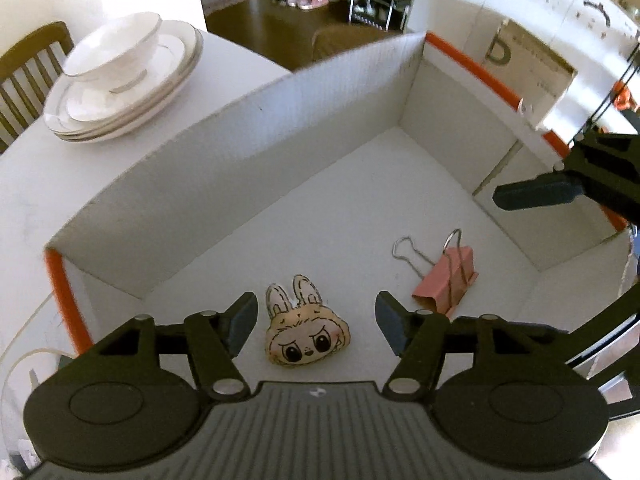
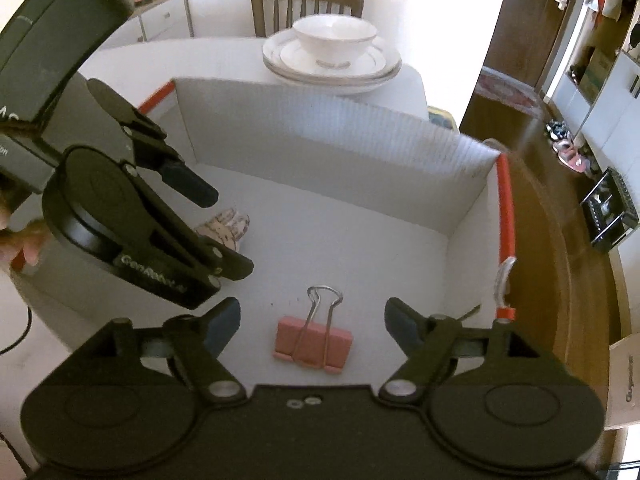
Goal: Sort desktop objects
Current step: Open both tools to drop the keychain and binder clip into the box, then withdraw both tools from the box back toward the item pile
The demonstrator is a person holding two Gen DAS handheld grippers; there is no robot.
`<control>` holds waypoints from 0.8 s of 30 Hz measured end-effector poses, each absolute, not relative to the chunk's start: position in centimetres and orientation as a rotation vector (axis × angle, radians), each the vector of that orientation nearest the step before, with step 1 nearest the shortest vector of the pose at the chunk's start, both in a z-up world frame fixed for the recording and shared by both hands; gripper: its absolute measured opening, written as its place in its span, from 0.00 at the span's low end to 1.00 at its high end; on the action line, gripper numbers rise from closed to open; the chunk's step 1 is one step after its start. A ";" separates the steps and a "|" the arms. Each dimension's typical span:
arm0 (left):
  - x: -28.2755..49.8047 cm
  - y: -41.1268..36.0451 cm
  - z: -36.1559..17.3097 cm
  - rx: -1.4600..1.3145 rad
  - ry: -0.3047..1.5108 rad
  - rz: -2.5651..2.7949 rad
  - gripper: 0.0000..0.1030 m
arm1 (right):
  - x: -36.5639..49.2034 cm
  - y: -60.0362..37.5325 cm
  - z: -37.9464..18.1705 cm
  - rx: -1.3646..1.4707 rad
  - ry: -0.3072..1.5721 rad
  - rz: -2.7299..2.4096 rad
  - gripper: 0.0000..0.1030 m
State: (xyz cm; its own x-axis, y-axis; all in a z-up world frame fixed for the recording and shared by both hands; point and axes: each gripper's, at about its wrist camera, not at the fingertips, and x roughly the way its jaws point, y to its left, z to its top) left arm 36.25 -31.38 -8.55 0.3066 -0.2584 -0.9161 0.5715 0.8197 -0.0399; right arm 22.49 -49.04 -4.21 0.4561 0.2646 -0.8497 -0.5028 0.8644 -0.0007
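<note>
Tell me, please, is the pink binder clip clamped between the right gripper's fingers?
No, the pink binder clip lies on the box floor between the open right gripper, untouched.

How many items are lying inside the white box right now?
2: a bunny-face charm below the left claw, and a pink binder clip below the right claw. Claws may hide others.

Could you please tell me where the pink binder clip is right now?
The pink binder clip lies on the floor of the white box, straight ahead of the open right gripper in its view, right of the bunny charm.
</note>
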 end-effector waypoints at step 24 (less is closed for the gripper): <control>29.8 -26.7 -2.7 0.197 0.876 -0.557 0.72 | 17.3 -50.6 0.4 -0.028 0.823 0.464 0.97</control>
